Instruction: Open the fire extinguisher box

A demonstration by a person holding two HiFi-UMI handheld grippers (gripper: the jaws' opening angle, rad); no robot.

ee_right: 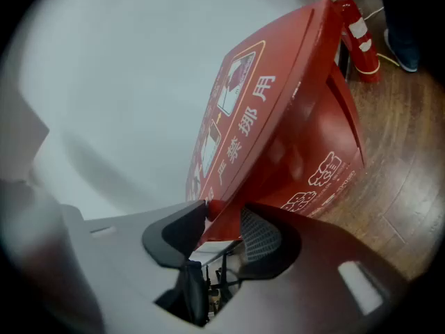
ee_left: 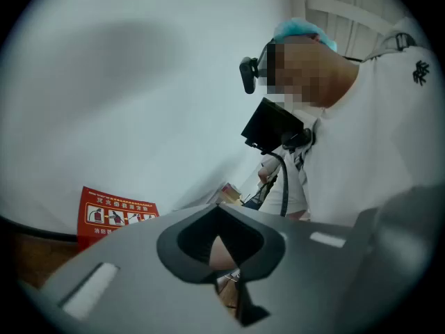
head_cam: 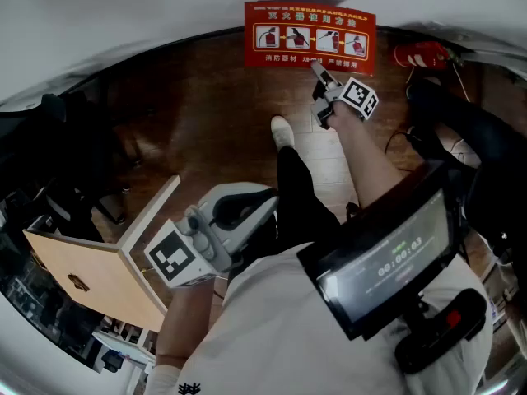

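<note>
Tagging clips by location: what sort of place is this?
Probably an indoor room in a workplace: a wooden floor, a plain white wall, and a red fire extinguisher box against it with an extinguisher beside.

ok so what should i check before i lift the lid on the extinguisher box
1. Right tool grips the lid edge: ok, jaws closed on it.
2. Latch freed: cannot tell, none visible.
3. Left tool clear of the box: ok, closed, empty, held back by the body.
4. Fire extinguisher out of the lid's path: likely ok, it lies beside the box.
5. Room at the wall for the lid to swing back: cannot tell.
6. Foot clear of the box: ok.
</note>
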